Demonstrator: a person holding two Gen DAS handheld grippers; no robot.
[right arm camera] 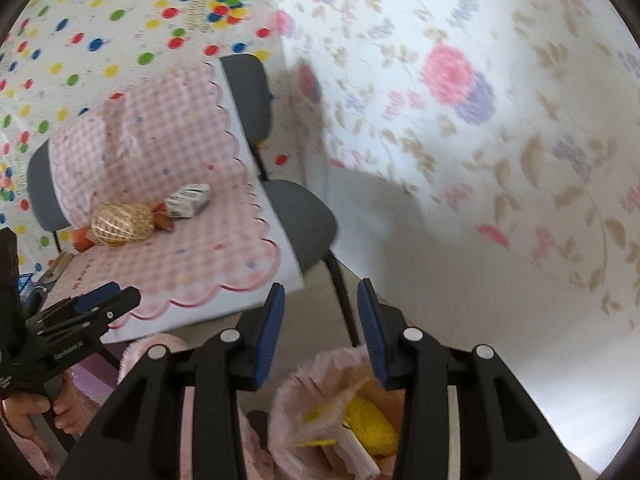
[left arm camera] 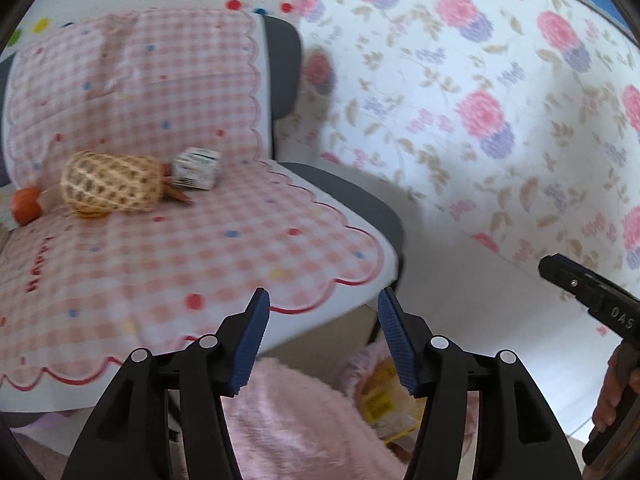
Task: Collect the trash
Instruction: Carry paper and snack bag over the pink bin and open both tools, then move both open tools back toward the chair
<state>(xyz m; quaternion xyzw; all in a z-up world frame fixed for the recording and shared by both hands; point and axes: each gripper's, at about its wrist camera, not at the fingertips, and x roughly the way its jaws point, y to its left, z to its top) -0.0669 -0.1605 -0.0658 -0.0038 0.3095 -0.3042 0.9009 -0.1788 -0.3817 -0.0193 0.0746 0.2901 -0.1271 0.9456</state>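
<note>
Backdrop: floral sheet with pink and purple blooms hangs behind and to the right; a polka-dot sheet covers the wall at the upper left.
Seat: one grey chair, its back and seat draped with a pink gingham cloth with a scalloped red edge.
Trash on the seat: four pieces, bunched at the back of the seat against the backrest.
Net: one tan foam mesh sleeve, lying on its side.
Carton: one small white printed carton, just right of the net, tilted.
Wrapper: one brown scrap wedged between net and carton.
Orange piece: one orange item left of the net, partly cut off by the frame; what it is cannot be told.
Bin: one pink fuzzy-rimmed bag on the floor below the seat's front edge, already holding yellow mesh and pale paper scraps.
Left gripper: jaws spread wide, nothing between them, hovering off the front corner of the seat, well apart from the trash.
Right gripper: jaws wide, holding nothing, positioned above the bag's mouth.
In the way: nothing lies between the left gripper and the trash except bare cloth.
Blur: both views are smeared, so print on the carton is unreadable.
</note>
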